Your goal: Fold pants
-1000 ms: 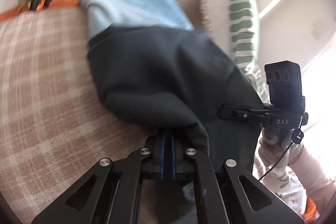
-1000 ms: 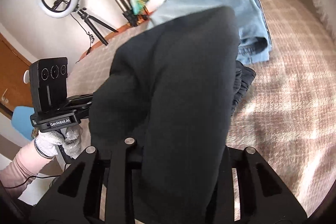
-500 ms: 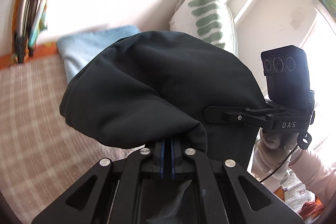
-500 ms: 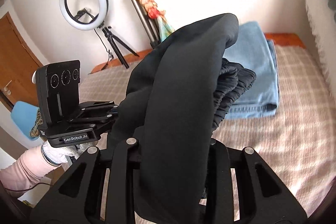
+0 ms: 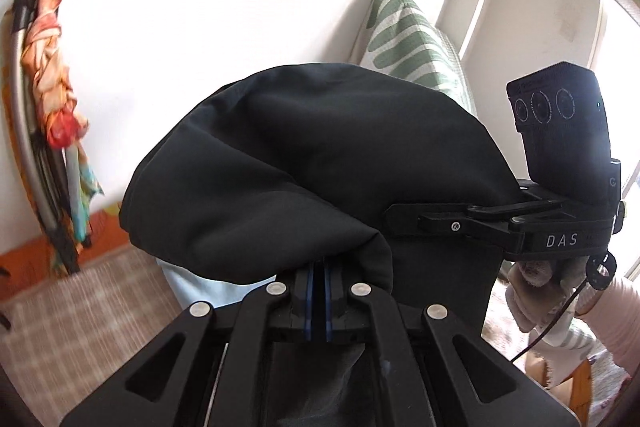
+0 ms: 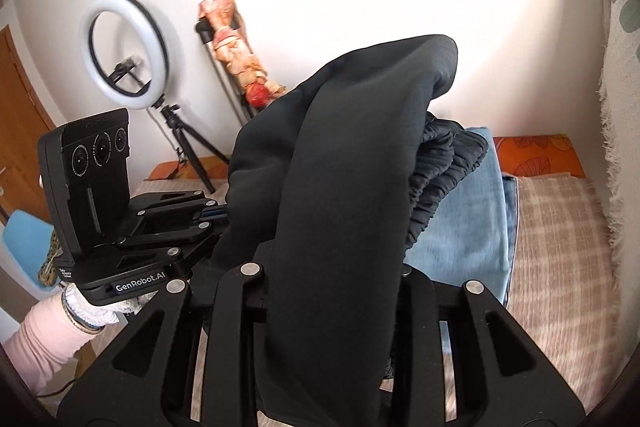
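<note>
Both hand-held grippers are up off the bed, and the black pants hang between them, clear of the checked blanket. The left hand-held gripper has its blue-edged pads pressed tight together, a fold of the dark cloth pinched right at the tips and billowing up and over in front of the lens. From the left wrist view, the right hand-held gripper comes in from the right edge, its fingers buried in the same cloth, a gloved hand under it and a pale pink sleeve behind. The right wrist view shows a thick hank of the pants draped straight down through the part-open jaws, filling the gap, so this gripper is clamped on a bundle of cloth; the fingertips themselves are hidden under it. The gathered elastic waistband bunches out to the right of that hank. At the left of this view sits the left hand-held gripper, biting the edge of the pants, with its gloved hand below. Behind the hanging cloth, folded blue jeans lie on the bed near its far edge, against the wall. A ring light on a tripod stands in the far left corner, and a green-patterned pillow leans at the head of the bed.
</note>
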`<state>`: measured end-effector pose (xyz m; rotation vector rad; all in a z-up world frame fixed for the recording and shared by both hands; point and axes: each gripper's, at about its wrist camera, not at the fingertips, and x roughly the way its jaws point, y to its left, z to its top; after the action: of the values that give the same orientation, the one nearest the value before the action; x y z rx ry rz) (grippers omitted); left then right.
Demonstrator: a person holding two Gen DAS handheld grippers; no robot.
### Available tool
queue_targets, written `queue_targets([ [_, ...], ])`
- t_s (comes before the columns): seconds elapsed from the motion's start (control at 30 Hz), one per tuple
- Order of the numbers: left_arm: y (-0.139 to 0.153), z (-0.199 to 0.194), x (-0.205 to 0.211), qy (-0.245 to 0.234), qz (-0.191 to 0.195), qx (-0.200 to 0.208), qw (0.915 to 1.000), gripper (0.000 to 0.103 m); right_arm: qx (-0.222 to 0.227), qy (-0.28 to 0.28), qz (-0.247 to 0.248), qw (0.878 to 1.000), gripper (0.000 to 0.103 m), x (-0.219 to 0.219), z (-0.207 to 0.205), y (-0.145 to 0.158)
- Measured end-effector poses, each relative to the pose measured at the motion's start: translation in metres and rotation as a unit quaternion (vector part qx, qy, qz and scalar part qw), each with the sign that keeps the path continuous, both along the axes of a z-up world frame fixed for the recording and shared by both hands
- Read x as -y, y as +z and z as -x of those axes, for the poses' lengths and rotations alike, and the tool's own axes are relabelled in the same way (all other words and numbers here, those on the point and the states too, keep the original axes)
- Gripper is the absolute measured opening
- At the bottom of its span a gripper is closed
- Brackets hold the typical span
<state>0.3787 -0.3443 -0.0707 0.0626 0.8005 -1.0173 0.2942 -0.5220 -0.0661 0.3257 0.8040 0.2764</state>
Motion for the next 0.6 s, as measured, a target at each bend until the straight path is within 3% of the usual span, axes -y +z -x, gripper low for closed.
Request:
queue_targets([
  [0.17, -0.010, -0.028, 0.024, 0.012, -0.012, 0.000, 0.9999, 0.000, -0.012, 0.003, -0.015, 1.000, 0.030, 0.018, -0.039, -0.027],
  [0.23, -0.016, -0.041, 0.029, 0.019, -0.019, 0.007, 0.9996, 0.000, -0.069, -0.012, -0.023, 0.997, 0.039, 0.035, -0.057, -0.052],
  [0.33, -0.038, -0.062, 0.025, 0.066, -0.068, 0.006, 0.9955, 0.000, -0.148, -0.078, 0.037, 0.985, 0.052, 0.060, -0.067, -0.087],
  [0.43, -0.059, -0.075, 0.007, 0.102, -0.088, -0.011, 0.9908, 0.000, -0.124, -0.093, 0.023, 0.988, 0.066, 0.077, -0.053, -0.089],
  [0.6, -0.055, -0.070, 0.000, 0.102, -0.083, -0.002, 0.9913, 0.000, -0.072, -0.115, 0.080, 0.987, 0.067, 0.073, -0.034, -0.062],
])
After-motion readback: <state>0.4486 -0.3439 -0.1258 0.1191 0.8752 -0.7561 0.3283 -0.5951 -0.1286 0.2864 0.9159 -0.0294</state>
